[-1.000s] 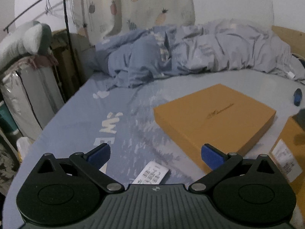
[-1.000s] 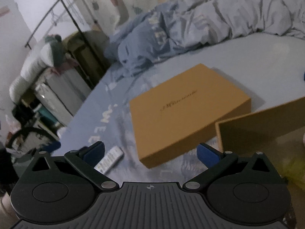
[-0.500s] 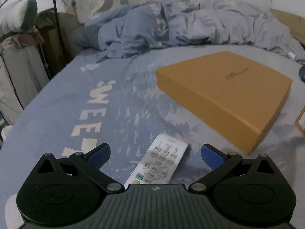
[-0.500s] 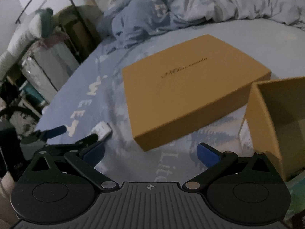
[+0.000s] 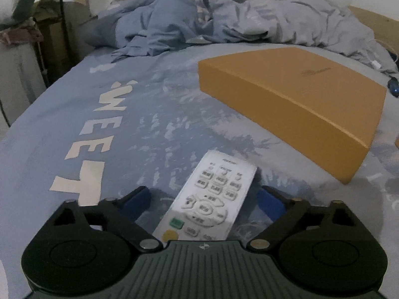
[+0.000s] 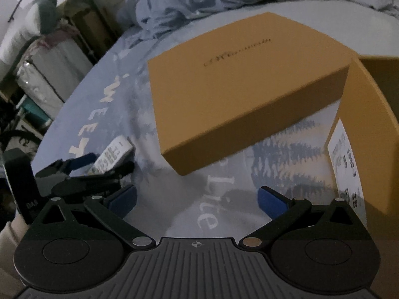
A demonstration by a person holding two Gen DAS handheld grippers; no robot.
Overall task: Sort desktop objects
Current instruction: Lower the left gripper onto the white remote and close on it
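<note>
Between the spread blue pads of the left gripper [image 5: 204,200] lies the white remote [image 5: 209,196], not yet pinched; on soft bedding it may tilt or slide as the pads close. Right gripper [image 6: 197,199] hangs open nearer, over the blue printed bedsheet [image 5: 139,129], with an orange flat box [image 6: 237,87] beyond and rumpled duvet [image 5: 224,22] at the far side.

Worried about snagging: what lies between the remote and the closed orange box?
Only bare blue bedsheet separates the remote from the orange box; the left wrist view shows it.
</note>
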